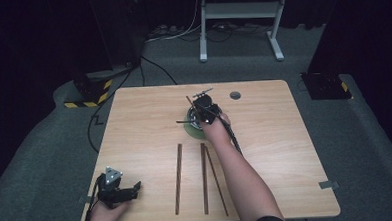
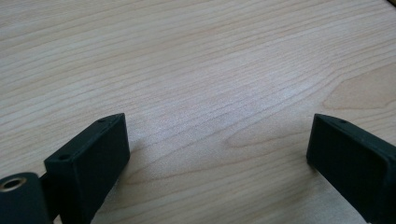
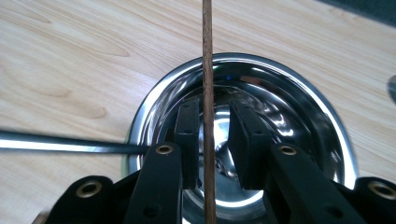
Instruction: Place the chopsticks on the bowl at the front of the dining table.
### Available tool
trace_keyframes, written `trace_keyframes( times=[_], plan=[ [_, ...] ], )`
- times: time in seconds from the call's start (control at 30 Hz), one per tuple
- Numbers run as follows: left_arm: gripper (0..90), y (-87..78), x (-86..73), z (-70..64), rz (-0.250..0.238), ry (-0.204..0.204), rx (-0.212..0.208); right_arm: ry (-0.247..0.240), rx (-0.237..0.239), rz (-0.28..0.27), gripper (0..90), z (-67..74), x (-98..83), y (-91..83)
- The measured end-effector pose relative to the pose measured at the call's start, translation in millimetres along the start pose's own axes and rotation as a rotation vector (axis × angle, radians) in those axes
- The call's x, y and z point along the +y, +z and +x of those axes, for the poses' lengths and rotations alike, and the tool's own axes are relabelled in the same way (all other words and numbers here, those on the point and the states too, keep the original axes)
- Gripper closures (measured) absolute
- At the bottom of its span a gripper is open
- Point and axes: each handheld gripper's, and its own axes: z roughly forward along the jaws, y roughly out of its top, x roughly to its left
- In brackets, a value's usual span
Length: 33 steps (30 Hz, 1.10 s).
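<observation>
A: Right tool [image 3: 208,140] is over the steel bowl [image 3: 299,93], jaws slightly parted, a wooden chopstick [image 3: 207,70] running between them; the pads look barely clear of it.

B: And the left tool [image 2: 219,149]?

A: Wide open, holding nothing, low over the bare worktop [image 2: 196,56] at its near left corner. Three more chopsticks [image 1: 178,177] lie flat just nearer than the bowl.

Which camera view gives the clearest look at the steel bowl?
The right gripper view: the steel bowl shows its shiny rim and inside, with a wooden chopstick standing across it. In the high view the steel bowl is small and half covered by the person's hand. The left gripper view faces bare table.
</observation>
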Motion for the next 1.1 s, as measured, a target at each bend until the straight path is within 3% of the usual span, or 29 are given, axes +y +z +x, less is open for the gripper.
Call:
trace_keyframes(
  times=[0.07,0.2,0.33,0.6,1.1],
  plan=[
    [5.9,0.0,0.0,0.0,-0.001,0.007,0.000,0.013,0.015,-0.033,73.7,-3.6,-8.3,-17.3],
    [6.1,-0.1,-0.2,-0.1,-0.001,0.007,-0.005,0.012,0.017,-0.051,73.9,-7.0,-19.8,-33.5],
    [6.1,-0.2,-0.1,-0.2,0.000,0.006,-0.004,0.011,0.022,-0.077,74.4,-11.9,-43.0,-58.1],
    [6.1,-0.1,-0.1,-0.2,-0.001,0.005,-0.005,-0.001,0.026,-0.107,74.4,-15.2,-80.3,-85.8],
    [6.1,-0.2,-0.1,-0.2,0.000,0.005,-0.005,-0.009,0.039,-0.085,73.6,-0.9,-153.3,-102.1]
  ],
)
